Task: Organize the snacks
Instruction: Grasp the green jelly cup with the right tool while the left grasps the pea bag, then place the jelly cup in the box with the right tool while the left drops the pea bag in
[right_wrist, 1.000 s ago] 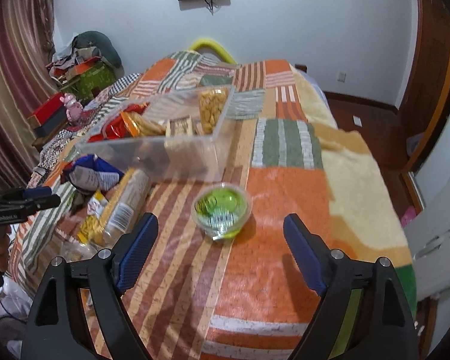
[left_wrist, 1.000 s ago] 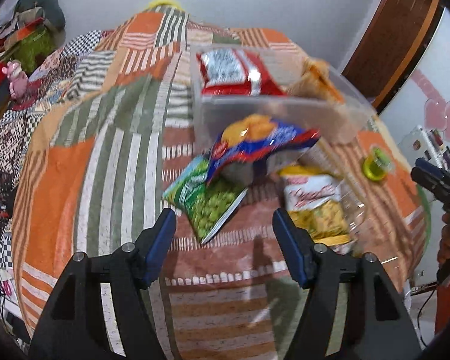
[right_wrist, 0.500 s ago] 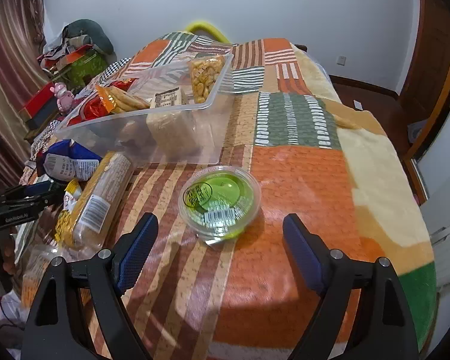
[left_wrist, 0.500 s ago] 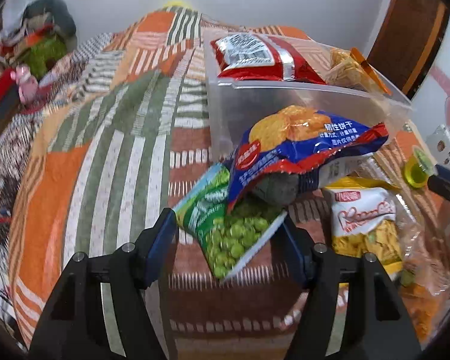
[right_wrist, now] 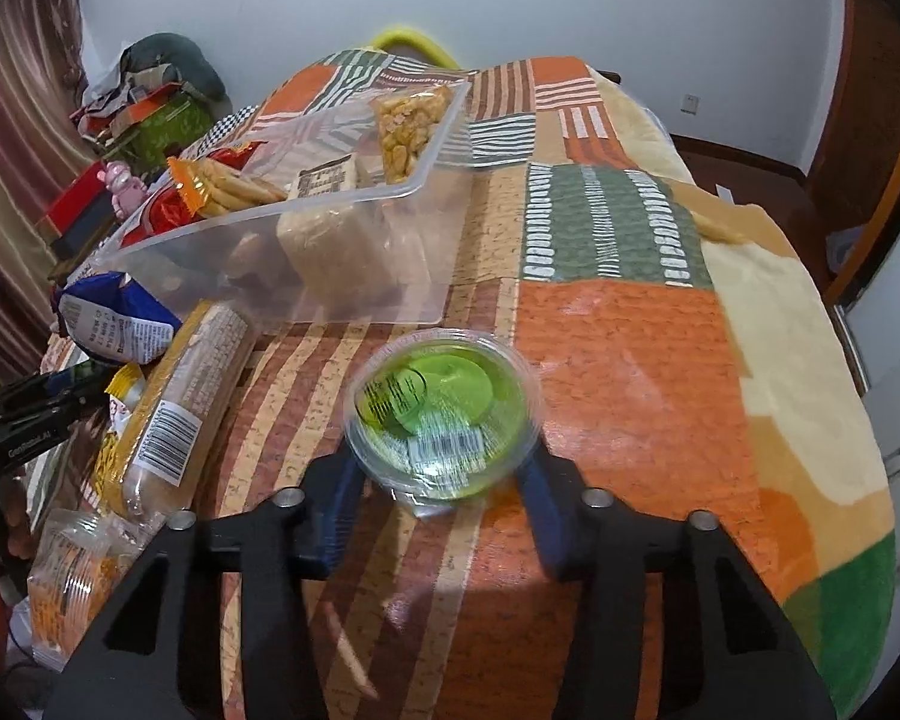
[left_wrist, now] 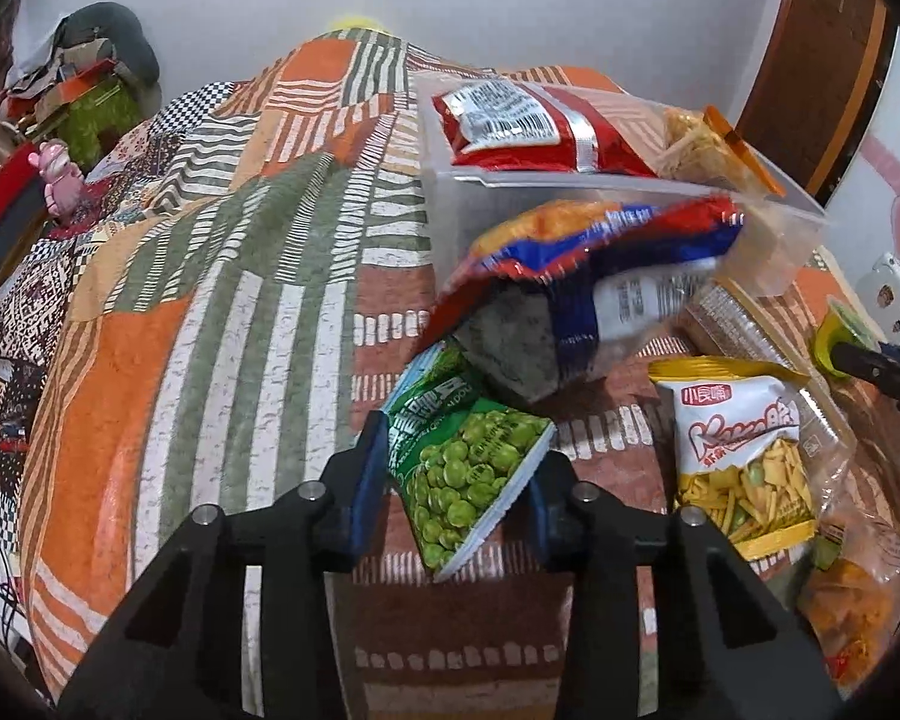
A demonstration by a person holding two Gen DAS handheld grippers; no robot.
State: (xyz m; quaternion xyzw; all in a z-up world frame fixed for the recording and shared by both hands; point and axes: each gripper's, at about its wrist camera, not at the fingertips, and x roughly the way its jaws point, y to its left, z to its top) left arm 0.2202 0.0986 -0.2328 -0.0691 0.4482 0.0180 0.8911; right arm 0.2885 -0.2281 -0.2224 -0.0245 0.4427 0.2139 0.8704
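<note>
Both grippers have dropped and are closing, the left gripper clenching the green pea packet and the right gripper the green jelly cup, both on the patchwork blanket beside the clear bin, ready for lifting.

The white and yellow snack bag at the lower right of the left wrist view had red Chinese letters in a red box near its top, which looked like "小良哺", and big red curly writing under that which was too wavy to read. The black gripper at the left edge of the right wrist view had small white letters that began with "Gen"; the rest was blurry. The barcodes and labels on the other packs were too small to read.
</note>
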